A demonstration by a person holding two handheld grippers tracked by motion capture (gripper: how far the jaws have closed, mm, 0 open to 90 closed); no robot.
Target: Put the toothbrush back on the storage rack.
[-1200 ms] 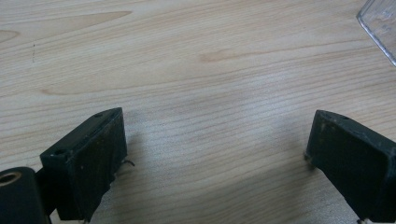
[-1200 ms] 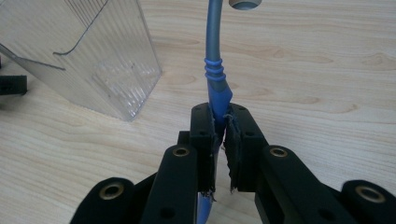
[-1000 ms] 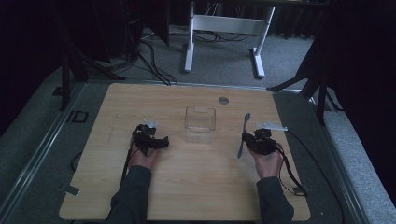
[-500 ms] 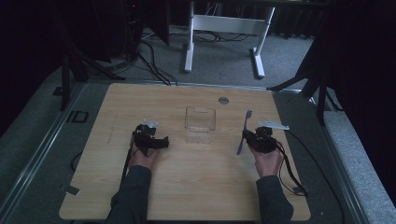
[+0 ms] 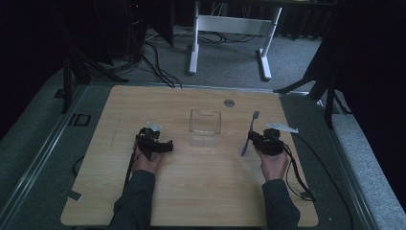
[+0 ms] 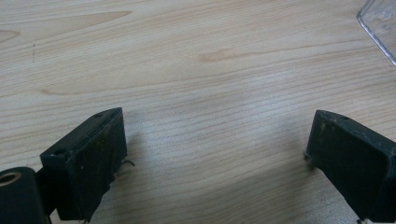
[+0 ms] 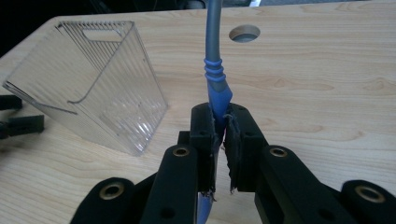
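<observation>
- We look down on a pale wooden bench (image 5: 191, 191) with a person's two forearms coming in from the near edge, a black gripper in each hand.
- The right gripper (image 7: 221, 122) has its jaws pressed together on a toothbrush (image 7: 215, 74), clamped on the blue part of the handle.
- In the right gripper view, the toothbrush rises straight ahead from between the jaws: blue with ribbed rings just beyond the grip, then grey further out.
- In the high view, the toothbrush (image 5: 249, 134) runs on beyond the right gripper (image 5: 261, 139) towards the far side of the bench, and its lower end sticks out on the near side of the jaws.
- A clear plastic box (image 7: 93, 84) with ribbed walls and an open top stands ahead and to the left of the right gripper, near it but apart.
- A round hole in the bench (image 7: 244, 33) lies further ahead, just right of the toothbrush shaft.
- The left gripper (image 6: 215, 140) has its jaws wide apart with bare wood between them.
- A corner of the clear box (image 6: 380, 25) sits ahead and to the right of the left gripper, not touching it.
- In the high view, the box (image 5: 205, 125) lies between the left gripper (image 5: 158, 143) and the right one.
</observation>
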